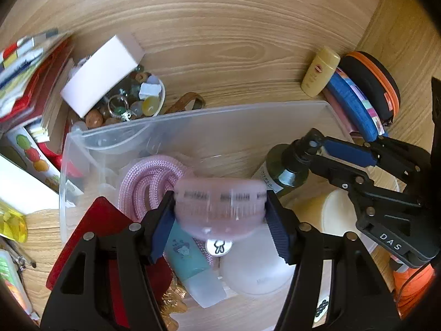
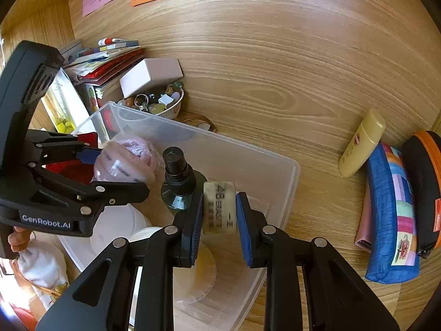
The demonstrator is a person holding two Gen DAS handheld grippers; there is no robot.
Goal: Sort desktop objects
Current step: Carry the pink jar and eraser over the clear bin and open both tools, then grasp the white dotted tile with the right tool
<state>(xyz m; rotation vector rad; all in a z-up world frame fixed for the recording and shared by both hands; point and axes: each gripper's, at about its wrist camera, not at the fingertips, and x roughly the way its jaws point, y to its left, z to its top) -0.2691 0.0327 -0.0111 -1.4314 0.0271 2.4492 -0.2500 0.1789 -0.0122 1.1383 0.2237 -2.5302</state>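
Observation:
My left gripper [image 1: 220, 212] is shut on a round pink jar [image 1: 220, 207] and holds it above the clear plastic bin [image 1: 193, 121]. The jar also shows in the right wrist view [image 2: 121, 168]. My right gripper [image 2: 219, 212] is shut on a small cream-coloured jar with printed text [image 2: 220, 207], held over the bin [image 2: 248, 154]. Inside the bin lie a pink rope [image 1: 148, 182], a dark green spray bottle [image 2: 177, 182], a teal tube [image 1: 193, 264], a white round lid [image 1: 256, 267] and a red pouch [image 1: 104, 220].
A bowl of beads and rings [image 1: 129, 102] with a white box [image 1: 102, 74] on it stands behind the bin. Books and papers [image 1: 24, 63] are stacked at left. A yellow bottle [image 2: 361, 143], a blue pencil case [image 2: 391, 212] and a black-orange case [image 2: 424, 187] lie at right.

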